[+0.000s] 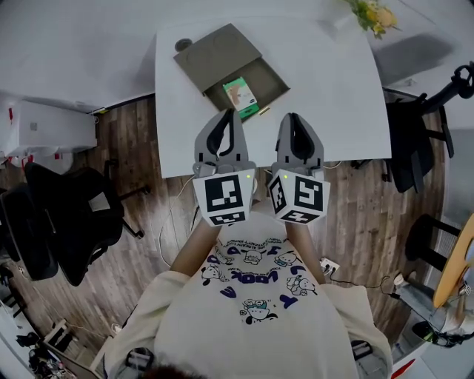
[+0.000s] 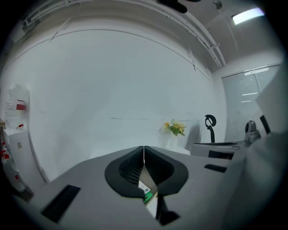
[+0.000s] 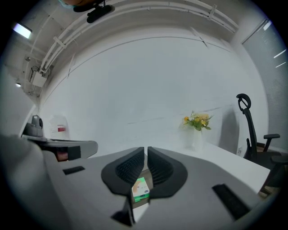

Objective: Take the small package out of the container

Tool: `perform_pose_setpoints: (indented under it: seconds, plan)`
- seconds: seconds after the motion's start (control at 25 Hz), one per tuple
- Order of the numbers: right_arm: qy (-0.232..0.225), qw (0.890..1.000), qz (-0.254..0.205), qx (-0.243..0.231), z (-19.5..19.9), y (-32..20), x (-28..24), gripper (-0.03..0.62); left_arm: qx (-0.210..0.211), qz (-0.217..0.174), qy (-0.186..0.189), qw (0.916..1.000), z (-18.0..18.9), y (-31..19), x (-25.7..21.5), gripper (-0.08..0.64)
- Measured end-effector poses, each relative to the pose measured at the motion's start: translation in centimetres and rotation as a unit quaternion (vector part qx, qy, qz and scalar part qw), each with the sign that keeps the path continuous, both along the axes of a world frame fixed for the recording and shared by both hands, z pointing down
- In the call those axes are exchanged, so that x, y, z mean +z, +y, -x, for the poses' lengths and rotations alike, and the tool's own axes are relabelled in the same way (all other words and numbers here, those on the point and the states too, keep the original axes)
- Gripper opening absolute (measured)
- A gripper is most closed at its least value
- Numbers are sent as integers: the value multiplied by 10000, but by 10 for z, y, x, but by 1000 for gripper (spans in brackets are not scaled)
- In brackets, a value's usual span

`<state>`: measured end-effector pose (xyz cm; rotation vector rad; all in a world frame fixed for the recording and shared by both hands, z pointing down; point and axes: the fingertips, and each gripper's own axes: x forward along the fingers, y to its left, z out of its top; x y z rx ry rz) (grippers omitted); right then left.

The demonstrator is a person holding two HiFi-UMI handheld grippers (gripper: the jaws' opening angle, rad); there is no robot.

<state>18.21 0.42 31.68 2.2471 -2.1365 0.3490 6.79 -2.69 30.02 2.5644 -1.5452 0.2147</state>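
Note:
A small green and white package (image 1: 241, 96) lies in an open grey-brown cardboard box (image 1: 270, 83) on the white table (image 1: 326, 96). The box's lid (image 1: 215, 53) is folded back to the far left. My left gripper (image 1: 227, 117) hovers shut just in front of the box, empty. My right gripper (image 1: 294, 121) is shut beside it, to the right, also empty. Through the slit below the left jaws (image 2: 144, 155) a corner of the package (image 2: 147, 195) shows. The right gripper view shows the package (image 3: 140, 189) beneath the shut jaws (image 3: 146, 155).
A vase of yellow flowers (image 1: 374, 15) stands at the table's far right corner. Black office chairs (image 1: 63, 218) stand left and at the right (image 1: 415, 141) of the table. A white cabinet (image 1: 44, 126) is at the left. Cables lie on the wooden floor (image 1: 355, 237).

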Motion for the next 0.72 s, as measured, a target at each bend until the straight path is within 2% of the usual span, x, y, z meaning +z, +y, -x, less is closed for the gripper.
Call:
perform_pose_setpoints:
  seconds: [0.72]
  plan:
    - [-88,9981,472,-388,8,-46,32,38,-281,392,-72,9988,2,-41,28,15]
